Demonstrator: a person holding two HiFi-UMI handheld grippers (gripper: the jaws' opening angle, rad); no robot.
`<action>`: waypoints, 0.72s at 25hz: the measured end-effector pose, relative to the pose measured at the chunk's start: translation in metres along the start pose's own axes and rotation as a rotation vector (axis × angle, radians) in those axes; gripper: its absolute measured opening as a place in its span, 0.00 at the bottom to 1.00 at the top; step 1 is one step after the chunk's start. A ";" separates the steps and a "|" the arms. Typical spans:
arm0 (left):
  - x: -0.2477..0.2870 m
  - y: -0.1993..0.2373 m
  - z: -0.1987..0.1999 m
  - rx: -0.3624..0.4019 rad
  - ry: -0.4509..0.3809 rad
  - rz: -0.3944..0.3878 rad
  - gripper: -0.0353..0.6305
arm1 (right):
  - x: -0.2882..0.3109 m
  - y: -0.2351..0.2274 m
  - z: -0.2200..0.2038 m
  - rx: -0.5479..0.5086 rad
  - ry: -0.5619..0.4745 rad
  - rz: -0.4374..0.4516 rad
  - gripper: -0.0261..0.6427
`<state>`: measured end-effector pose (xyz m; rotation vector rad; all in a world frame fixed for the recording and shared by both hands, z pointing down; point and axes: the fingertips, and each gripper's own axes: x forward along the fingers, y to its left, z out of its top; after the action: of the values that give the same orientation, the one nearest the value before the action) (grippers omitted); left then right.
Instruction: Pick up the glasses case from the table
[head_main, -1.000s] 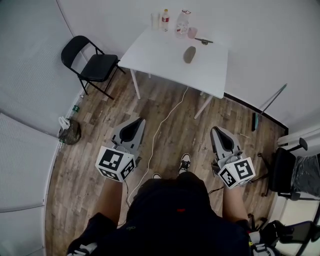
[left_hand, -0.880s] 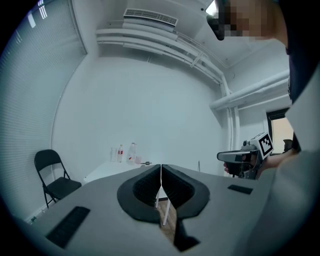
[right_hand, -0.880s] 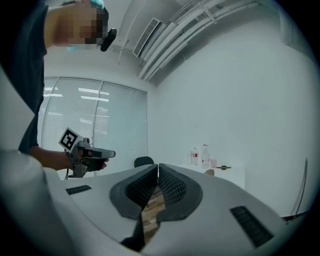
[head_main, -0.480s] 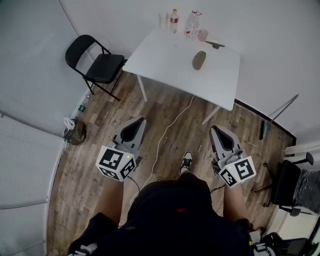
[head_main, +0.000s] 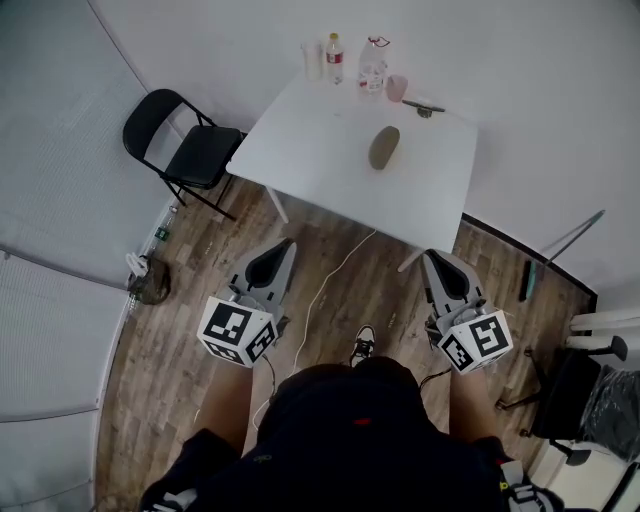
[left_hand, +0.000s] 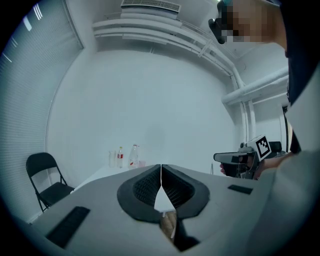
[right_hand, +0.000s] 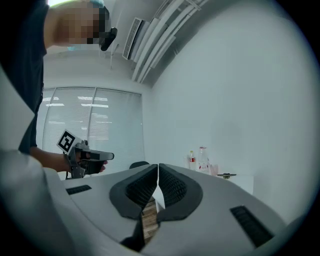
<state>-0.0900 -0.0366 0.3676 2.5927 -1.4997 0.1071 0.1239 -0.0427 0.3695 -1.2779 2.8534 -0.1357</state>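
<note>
**Operator:** Is there any writing I can go by?

**Spotter:** None you can read. The largest print is the black-and-white square markers on the cubes of your left gripper (head_main: 283, 246) and right gripper (head_main: 432, 258), and those are patterns, not letters. The small bottle (head_main: 334, 58) at the far edge of the white table (head_main: 300, 150) has a red label band, too small to make out.

**Operator:** What does the glasses case look like?

**Spotter:** The glasses case (head_main: 384, 148) is a rounded oval in dull olive-grey. It lies flat, alone, a little right of the table's middle. It is well apart from both your grippers, which hang over the wood floor (head_main: 200, 270) short of the table's near edge. Behind the case, along the far edge, stand a clear cup (head_main: 312, 58), the small bottle, a taller clear bottle (head_main: 371, 62) and a pink cup (head_main: 397, 88).

**Operator:** And my claws?

**Spotter:** Both are pressed together. In each gripper view the ribbed pads (left_hand: 146, 186) meet along a thin line.

**Operator:** What can't you make out?

**Spotter:** Each gripper's own grey body cuts off most of the tabletop in its view, so the case shows only from your head view. Its seam or closure is too small to tell. The thin dark thing (head_main: 424, 105) beside the pink cup is unclear too.
</note>
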 end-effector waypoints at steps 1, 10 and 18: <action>0.010 -0.003 0.003 -0.001 -0.004 0.007 0.09 | 0.002 -0.013 0.001 0.004 0.000 0.002 0.07; 0.074 -0.008 0.013 0.003 0.003 0.070 0.09 | 0.017 -0.092 0.001 0.027 0.001 0.026 0.07; 0.102 0.010 0.017 0.013 0.012 0.069 0.09 | 0.033 -0.125 -0.004 0.027 0.003 -0.010 0.07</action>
<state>-0.0481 -0.1319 0.3652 2.5462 -1.5900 0.1397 0.1951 -0.1495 0.3846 -1.2886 2.8374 -0.1752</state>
